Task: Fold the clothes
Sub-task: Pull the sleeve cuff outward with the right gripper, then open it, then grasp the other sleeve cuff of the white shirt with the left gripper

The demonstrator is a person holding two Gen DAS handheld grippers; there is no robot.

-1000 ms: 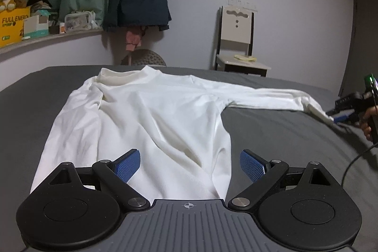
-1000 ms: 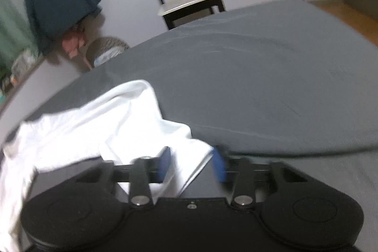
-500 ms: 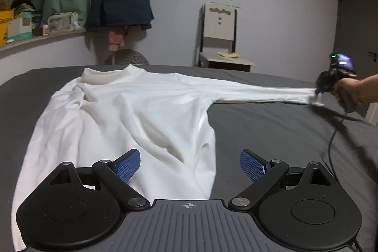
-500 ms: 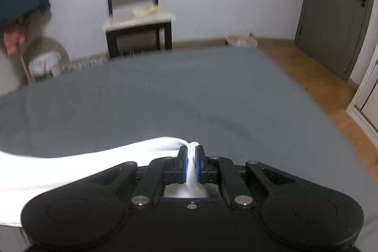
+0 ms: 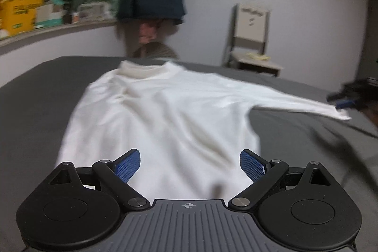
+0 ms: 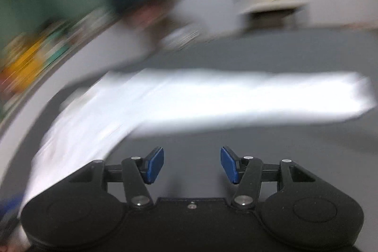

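While shirt lies flat: spread it before any fold
shirt (image 5: 165, 115): white, unfolded on grey bed (image 5: 35, 98) — right sleeve (image 5: 295, 103) stretched out
left gripper (image 5: 190, 165): jaws apart, over hem
right gripper (image 6: 191, 164): jaws apart, empty — below sleeve

Dark lettering runs across the front of the yellow box (image 5: 20, 13) on the shelf (image 5: 59, 27) in the left wrist view, but it is too blurred to read. The right wrist view is smeared by motion, and no writing can be read there.
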